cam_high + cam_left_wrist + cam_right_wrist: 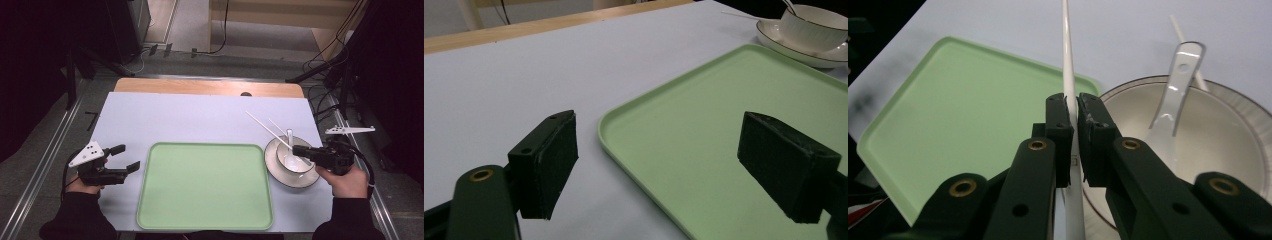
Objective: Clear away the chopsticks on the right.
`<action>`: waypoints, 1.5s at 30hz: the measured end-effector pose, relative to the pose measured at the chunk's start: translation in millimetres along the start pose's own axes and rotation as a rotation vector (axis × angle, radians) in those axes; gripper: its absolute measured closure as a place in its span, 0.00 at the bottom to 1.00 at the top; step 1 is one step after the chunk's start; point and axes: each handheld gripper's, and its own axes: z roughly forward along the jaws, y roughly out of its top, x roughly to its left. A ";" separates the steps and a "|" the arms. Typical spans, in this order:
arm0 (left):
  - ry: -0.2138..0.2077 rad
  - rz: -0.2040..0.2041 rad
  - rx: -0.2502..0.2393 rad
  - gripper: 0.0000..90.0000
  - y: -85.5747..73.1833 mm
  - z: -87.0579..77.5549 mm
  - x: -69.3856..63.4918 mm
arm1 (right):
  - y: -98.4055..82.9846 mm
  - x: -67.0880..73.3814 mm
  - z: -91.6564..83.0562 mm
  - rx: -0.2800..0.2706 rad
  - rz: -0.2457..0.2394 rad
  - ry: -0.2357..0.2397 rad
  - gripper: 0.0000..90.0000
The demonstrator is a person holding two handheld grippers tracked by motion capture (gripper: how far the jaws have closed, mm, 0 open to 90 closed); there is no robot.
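Chopstick (1067,60), white and thin, is pinched between the jaws of my right gripper (1073,117), over the bowl (295,161) on its saucer (272,162) just right of the green tray (205,185). A second chopstick (276,125) and a spoon (1175,95) rest on the bowl. My left gripper (127,156) stands spread over the pale table cover (175,117); grey floor and cables (330,55) lie beyond.
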 end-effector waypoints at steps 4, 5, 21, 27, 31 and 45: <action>-0.002 -0.002 -0.003 0.18 -0.1 0.2 0.3 | -4.9 9.1 5.4 0.016 -0.016 0.006 0.95; -0.002 -0.001 -0.002 0.18 -0.1 0.1 0.3 | -6.0 11.1 6.5 0.018 -0.019 0.012 0.95; -0.003 0.001 -0.004 0.18 0.2 0.5 0.0 | -29.4 44.3 23.2 0.016 -0.062 0.042 0.95; -0.006 0.004 -0.007 0.18 0.7 1.7 0.4 | -38.2 55.5 37.7 0.035 -0.080 0.047 0.95; -0.009 0.004 -0.011 0.18 1.3 2.9 0.7 | -43.7 61.3 50.5 0.062 -0.084 0.055 0.95; -0.011 -0.015 -0.001 0.19 1.2 6.6 2.7 | -57.4 62.0 82.7 0.111 -0.088 0.061 0.95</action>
